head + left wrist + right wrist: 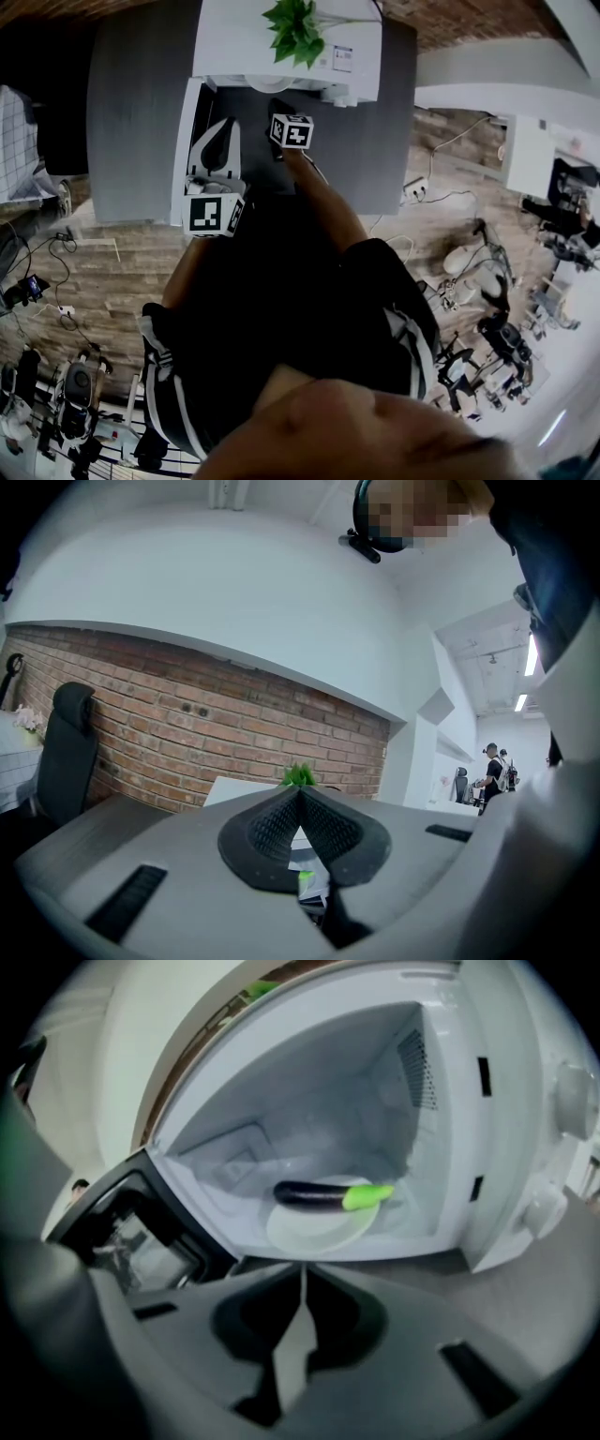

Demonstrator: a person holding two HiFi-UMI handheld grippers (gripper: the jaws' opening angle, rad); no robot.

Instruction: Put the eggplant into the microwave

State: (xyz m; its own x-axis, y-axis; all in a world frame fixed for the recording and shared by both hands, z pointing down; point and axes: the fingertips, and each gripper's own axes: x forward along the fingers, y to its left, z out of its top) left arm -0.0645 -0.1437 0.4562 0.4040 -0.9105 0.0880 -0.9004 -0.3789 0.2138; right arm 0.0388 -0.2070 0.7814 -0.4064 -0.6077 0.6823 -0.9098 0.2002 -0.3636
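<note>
The dark purple eggplant [314, 1194] with its green stem lies on the white round plate [319, 1230] inside the white microwave [450, 1101], whose door [122, 1222] hangs open to the left. My right gripper [302, 1274] is just outside the opening, tilted down toward the plate, shut with nothing between its jaws. In the head view the right gripper [281, 105] reaches at the microwave [281, 47] mouth, and the left gripper [223, 129] sits by the open door [183, 150]. The left gripper [300, 794] points level and is shut and empty.
The microwave stands on a grey table [141, 112], with a green plant [295, 28] on top of it. Its control knobs [572, 1101] are on the right. A brick wall [187, 724] and a black chair [66, 752] lie beyond. People stand far off at right [495, 771].
</note>
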